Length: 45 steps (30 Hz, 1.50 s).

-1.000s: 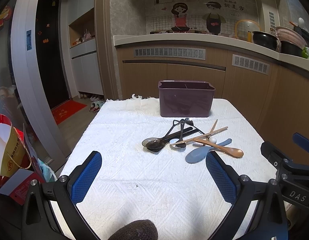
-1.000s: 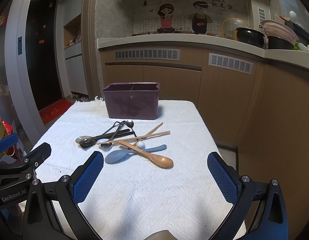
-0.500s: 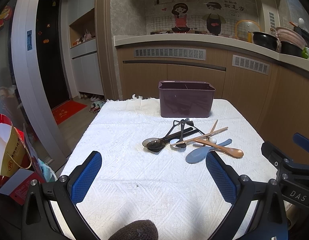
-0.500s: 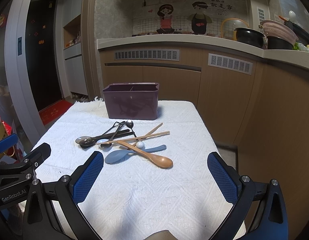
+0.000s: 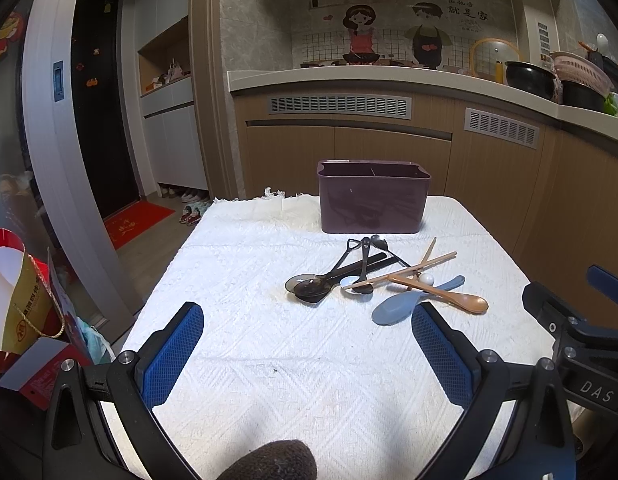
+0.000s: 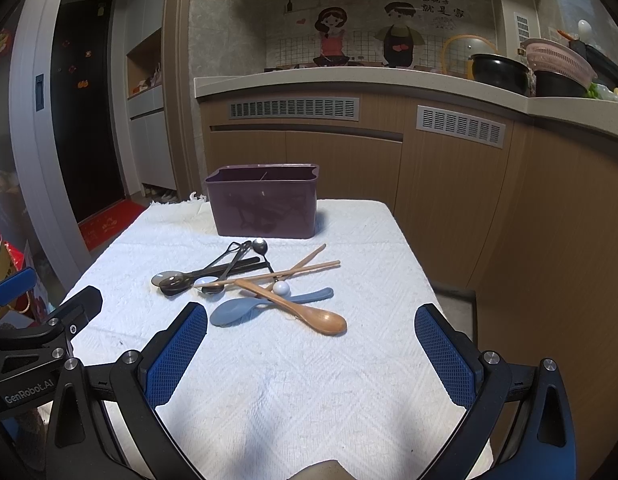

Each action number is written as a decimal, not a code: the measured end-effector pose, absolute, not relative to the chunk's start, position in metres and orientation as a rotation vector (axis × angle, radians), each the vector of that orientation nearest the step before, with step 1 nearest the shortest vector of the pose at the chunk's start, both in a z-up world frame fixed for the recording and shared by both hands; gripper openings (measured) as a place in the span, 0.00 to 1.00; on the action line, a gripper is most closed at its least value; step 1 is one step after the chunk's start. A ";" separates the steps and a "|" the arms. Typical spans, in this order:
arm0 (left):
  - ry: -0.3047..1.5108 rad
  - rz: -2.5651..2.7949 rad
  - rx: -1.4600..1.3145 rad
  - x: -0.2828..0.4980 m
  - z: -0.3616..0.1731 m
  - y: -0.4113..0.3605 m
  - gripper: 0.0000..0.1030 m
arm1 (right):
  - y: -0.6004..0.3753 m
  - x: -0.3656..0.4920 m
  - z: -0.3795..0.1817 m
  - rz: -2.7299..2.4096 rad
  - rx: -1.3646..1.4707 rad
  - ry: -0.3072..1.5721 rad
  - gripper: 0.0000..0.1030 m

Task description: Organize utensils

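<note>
Both tools are idle above the near edge of the table, which is covered by a white textured cloth. The left gripper has its blue-padded fingers spread wide with nothing between them; the right gripper is likewise spread and empty. The task's items lie in one tangled heap at mid-table, somewhat toward the right edge and short of the far edge: a wooden spoon lies across a blue rice paddle, a pair of chopsticks crosses the pile, and several dark spoons are bunched on the heap's left side, with a small white ball-ended piece among them whose nature cannot be determined. The purple utensil holder stands upright near the far edge, just behind the heap; a divider is visible at its rim and no utensil shows above it, so sorting is judged not yet begun. Assessment: the step in hand is the approach to a first pick. The wooden spoon sits topmost and nearest the right gripper, making it the likely candidate. The next move calls for lowering over its handle and closing squarely, since the overlapping chopsticks and paddle beneath could be dragged or scattered by a careless lift.
</note>
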State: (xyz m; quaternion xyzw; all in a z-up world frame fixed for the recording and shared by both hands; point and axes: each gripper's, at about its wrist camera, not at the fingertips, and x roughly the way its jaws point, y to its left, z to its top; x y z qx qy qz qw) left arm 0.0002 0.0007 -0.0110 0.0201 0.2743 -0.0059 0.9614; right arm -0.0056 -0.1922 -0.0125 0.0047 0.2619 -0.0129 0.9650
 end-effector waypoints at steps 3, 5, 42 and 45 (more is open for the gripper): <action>0.555 -0.009 0.040 0.001 -0.011 0.001 1.00 | -0.192 -0.005 -0.013 -0.026 0.010 0.529 1.00; 0.557 -0.006 0.040 0.002 -0.011 0.002 1.00 | -0.192 -0.005 -0.013 -0.026 0.010 0.531 1.00; 0.689 -0.120 0.022 0.165 -0.037 0.047 1.00 | -0.185 0.151 -0.065 0.216 -0.105 0.759 0.71; 0.670 -0.075 0.005 0.167 -0.037 0.063 1.00 | -0.169 0.161 -0.078 0.293 -0.139 0.827 0.50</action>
